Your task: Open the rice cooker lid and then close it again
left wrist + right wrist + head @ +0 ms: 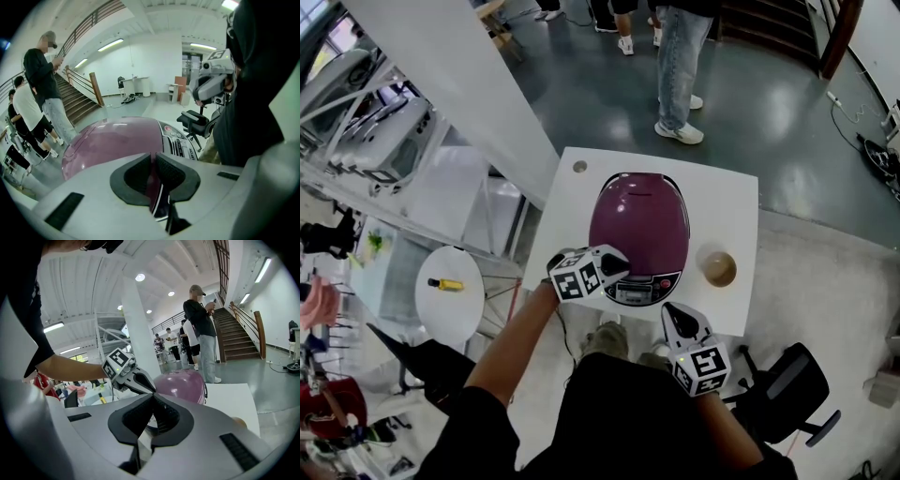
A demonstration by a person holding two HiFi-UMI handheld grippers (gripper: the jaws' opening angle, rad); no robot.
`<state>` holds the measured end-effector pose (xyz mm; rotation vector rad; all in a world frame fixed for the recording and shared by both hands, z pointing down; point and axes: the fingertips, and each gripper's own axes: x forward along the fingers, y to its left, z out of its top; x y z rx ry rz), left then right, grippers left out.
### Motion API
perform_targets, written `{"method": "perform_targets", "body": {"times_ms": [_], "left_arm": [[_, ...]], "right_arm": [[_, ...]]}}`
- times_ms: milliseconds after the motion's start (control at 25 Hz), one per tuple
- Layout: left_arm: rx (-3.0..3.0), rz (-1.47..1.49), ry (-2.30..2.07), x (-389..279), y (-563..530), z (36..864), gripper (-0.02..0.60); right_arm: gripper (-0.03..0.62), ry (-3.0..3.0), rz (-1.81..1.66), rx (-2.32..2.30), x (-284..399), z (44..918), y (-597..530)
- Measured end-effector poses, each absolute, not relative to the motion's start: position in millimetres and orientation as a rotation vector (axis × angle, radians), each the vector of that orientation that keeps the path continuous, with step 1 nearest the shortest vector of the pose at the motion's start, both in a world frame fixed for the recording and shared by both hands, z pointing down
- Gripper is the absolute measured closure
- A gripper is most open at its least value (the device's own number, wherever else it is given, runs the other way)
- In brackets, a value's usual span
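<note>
Head view alone places the lidded rice cooker (638, 230) mid-table (572, 202), cup (719, 269) to its right; left gripper (617, 266) view shows jaws closing, nothing between them, at the cooker's front rim; right gripper (669, 308) clenched empty over the table's near edge.

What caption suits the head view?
Left hand-held gripper, empty jaws closing, at the front of the closed purple rice cooker.

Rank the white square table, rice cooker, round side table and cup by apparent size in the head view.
1. white square table
2. rice cooker
3. round side table, though it stands farther from the camera, so unsure
4. cup
</note>
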<state>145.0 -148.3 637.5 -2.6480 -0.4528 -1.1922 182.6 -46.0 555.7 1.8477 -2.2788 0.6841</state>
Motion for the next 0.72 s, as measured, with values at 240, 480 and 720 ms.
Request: {"method": "perform_targets", "body": {"times_ms": [240, 480, 720], "left_arm": [[-2.666, -1.228, -0.487, 145.7, -149.3, 637.7, 0.561], [-2.743, -1.285, -0.489, 147.6, -151.8, 635.4, 0.578], [-2.615, -1.303, -0.478, 149.0, -146.3, 637.1, 0.578]], "right_arm": [[0.594, -2.280, 0.702, 1.836, 179.8, 559.0, -51.2], [0.594, -2.264, 0.720, 1.826, 178.8, 564.4, -58.0], [0.594, -2.254, 0.744, 1.813, 174.0, 573.3, -63.0]]}}
